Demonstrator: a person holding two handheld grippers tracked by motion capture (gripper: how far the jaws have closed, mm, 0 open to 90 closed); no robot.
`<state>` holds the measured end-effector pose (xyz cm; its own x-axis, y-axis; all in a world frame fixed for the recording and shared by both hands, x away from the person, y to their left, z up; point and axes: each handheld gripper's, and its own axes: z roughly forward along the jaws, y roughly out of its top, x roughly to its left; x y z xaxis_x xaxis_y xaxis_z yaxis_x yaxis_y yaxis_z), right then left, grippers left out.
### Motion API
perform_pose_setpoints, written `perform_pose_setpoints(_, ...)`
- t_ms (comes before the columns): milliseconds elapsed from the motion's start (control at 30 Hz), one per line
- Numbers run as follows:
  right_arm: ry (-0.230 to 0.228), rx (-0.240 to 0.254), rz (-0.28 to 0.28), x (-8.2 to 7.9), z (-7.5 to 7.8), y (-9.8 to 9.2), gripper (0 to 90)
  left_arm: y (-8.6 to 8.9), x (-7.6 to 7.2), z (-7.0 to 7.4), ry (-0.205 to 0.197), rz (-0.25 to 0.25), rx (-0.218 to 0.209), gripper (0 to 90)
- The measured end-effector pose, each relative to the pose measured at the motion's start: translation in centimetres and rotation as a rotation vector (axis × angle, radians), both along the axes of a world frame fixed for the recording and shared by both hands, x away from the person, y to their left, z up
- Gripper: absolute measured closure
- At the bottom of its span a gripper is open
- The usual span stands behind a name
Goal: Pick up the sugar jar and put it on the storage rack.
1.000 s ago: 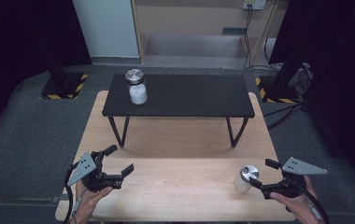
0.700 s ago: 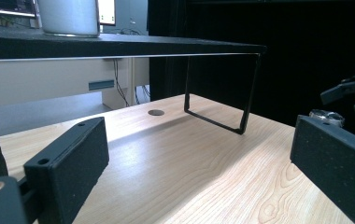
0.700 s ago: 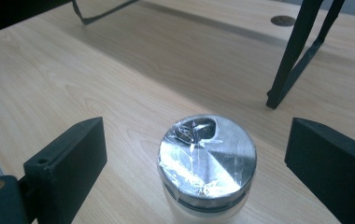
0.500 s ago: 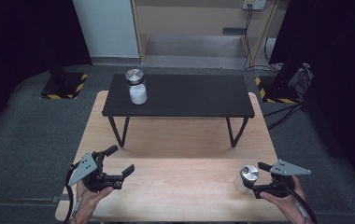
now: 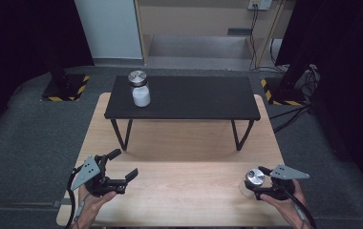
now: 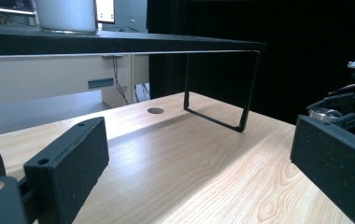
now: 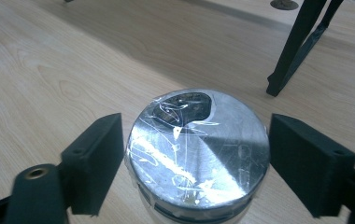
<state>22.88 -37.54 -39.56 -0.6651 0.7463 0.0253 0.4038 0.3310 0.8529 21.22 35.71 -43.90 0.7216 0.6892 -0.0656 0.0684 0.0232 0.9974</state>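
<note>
Closing on jar [image 7: 196, 154] at near right of wooden table [image 5: 184, 143]: right tongs [image 7: 196, 161] straddling its silver lid, jaws narrowing, pads looking just short of contact. Left tongs [image 5: 122, 168] waiting open and empty at near left. Second jar [image 5: 139, 88] standing on far black shelf [image 5: 194, 98]. Grasp nearly made; lift and placing remaining.

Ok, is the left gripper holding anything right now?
No, the left gripper hangs open over bare wood of the table, nothing between its jaws.
</note>
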Motion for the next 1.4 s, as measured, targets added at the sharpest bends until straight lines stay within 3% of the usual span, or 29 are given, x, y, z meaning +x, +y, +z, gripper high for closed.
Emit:
perform_pose_setpoints(167,-0.024,-0.016,0.020,0.0,-0.2,-0.1,33.5,0.0,0.0,0.0,0.002,0.002,0.001,3.1)
perform_pose_setpoints(433,-0.051,-0.028,0.015,-0.5,-0.3,0.2,34.5,0.0,0.0,0.0,0.002,0.002,-0.001,3.1)
perform_pose_setpoints(767,-0.040,-0.035,0.025,-0.4,0.2,0.3,34.7,0.0,0.1,0.0,0.006,0.000,0.004,3.1)
perform_pose_setpoints(1067,-0.056,-0.002,0.062,0.0,2.4,-0.3,34.7,-0.1,0.2,-0.1,0.006,-0.012,0.006,3.0)
perform_pose_setpoints(1167,-0.080,0.020,0.081,0.1,3.8,-0.6,34.7,-0.1,0.2,-0.1,0.006,-0.012,0.006,3.0)
perform_pose_setpoints(1400,-0.126,0.007,0.128,0.4,7.4,-0.3,34.7,-0.1,0.2,-0.1,0.007,-0.011,0.000,2.7)
